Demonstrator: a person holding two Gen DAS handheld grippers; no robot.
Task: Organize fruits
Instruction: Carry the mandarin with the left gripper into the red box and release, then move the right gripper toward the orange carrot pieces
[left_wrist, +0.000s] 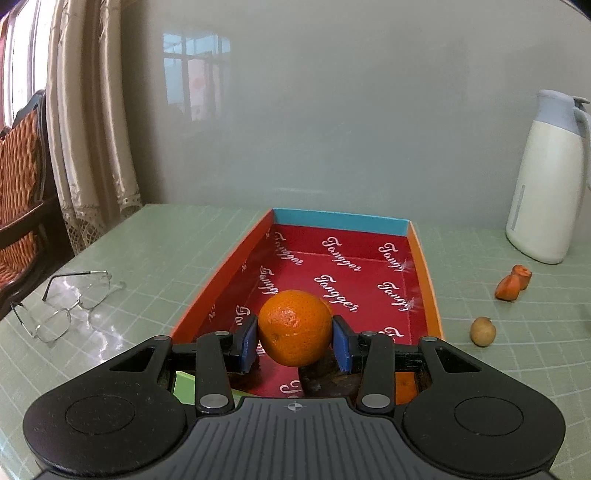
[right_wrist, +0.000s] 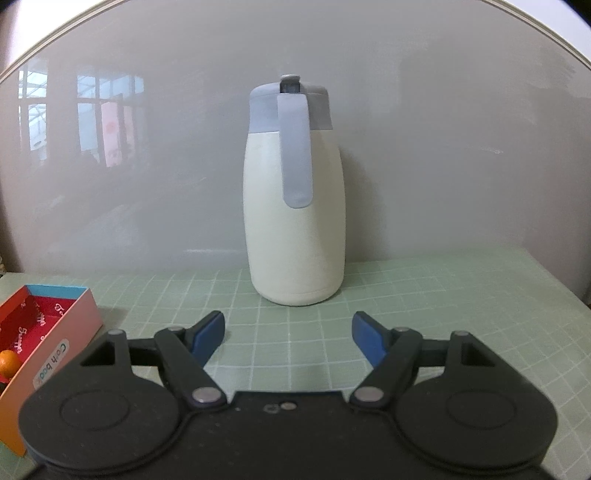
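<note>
The left gripper (left_wrist: 295, 341) was clamped on an orange (left_wrist: 294, 326), both blue pads pressing its sides, above the near end of the red box (left_wrist: 343, 266). The right gripper (right_wrist: 288, 338) stood wide apart, empty, facing a white jug (right_wrist: 295, 206).

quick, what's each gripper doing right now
left gripper: shut on the orange, over the box.
right gripper: open, nothing between its jaws.
</note>
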